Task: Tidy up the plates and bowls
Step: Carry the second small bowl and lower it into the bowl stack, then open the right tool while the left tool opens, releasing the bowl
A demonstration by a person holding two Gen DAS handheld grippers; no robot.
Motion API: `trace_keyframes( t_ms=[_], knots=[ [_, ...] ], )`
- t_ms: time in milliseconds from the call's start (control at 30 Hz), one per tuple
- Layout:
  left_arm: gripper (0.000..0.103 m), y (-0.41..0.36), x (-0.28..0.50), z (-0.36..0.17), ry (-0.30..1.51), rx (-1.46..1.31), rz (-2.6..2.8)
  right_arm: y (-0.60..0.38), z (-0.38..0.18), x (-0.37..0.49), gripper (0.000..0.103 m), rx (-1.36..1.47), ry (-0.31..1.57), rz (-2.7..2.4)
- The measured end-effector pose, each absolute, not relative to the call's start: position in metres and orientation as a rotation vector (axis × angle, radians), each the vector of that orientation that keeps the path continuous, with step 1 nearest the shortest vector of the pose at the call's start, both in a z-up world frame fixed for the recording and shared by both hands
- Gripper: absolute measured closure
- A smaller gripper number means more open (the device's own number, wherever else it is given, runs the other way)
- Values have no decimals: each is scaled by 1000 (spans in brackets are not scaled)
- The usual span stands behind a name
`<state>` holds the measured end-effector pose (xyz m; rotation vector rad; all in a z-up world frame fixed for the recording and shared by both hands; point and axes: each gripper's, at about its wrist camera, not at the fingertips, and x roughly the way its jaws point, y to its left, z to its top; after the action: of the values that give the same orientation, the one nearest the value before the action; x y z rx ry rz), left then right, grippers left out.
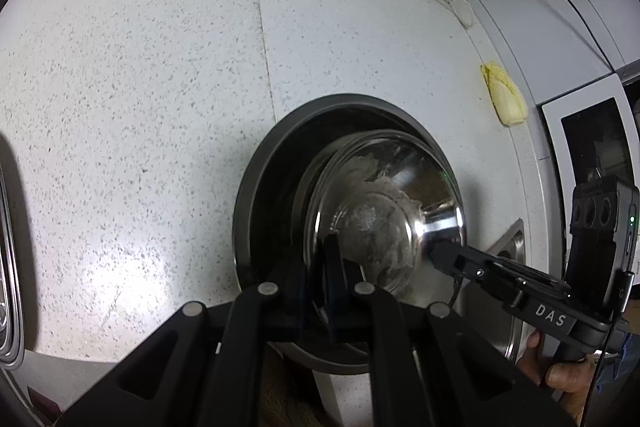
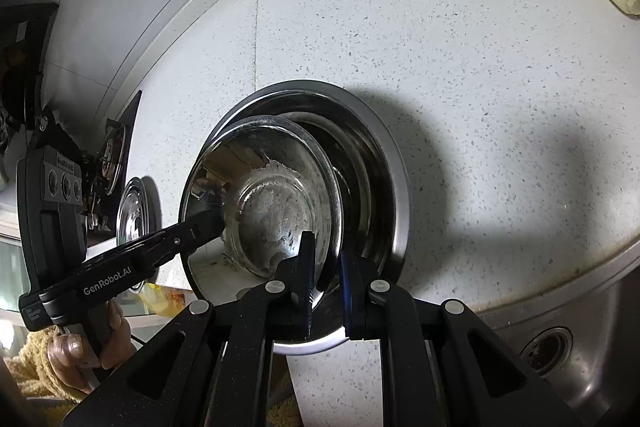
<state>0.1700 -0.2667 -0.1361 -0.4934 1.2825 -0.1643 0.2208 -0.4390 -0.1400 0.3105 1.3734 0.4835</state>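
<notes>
Both tongs pinch opposite rims of the small bowl: left tongs pressed onto the near rim in their view, right tongs clamped on the other side. The bowl, smeared with dried residue, hangs tilted inside the big bowl on the table. Step in hand looks like nesting the bowls. Next move probably calls for levelling it, lowering until it seats, then spreading both tongs together so it doesn't tip.

Both wrist views look steeply down, close, sharing the steel bowl.
</notes>
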Motion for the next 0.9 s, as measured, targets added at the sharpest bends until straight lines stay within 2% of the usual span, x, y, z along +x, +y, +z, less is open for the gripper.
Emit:
trace_keyframes(
  t_ms=[500, 567, 633, 700, 900],
  knots=[
    [94, -273, 174, -134, 1276, -436, -176, -435, -136, 220, 90, 298, 1364, 468],
    [94, -272, 175, -134, 1278, -436, -178, -432, -136, 219, 87, 282, 1368, 465],
    [94, -272, 175, -134, 1277, -436, -178, -428, -134, 219, 77, 267, 1365, 470],
    [94, -272, 176, -134, 1278, -423, -179, -426, -131, 218, 73, 253, 1354, 465],
    [94, -271, 176, -133, 1272, -393, -183, -429, -121, 220, 72, 258, 1329, 479]
  ],
)
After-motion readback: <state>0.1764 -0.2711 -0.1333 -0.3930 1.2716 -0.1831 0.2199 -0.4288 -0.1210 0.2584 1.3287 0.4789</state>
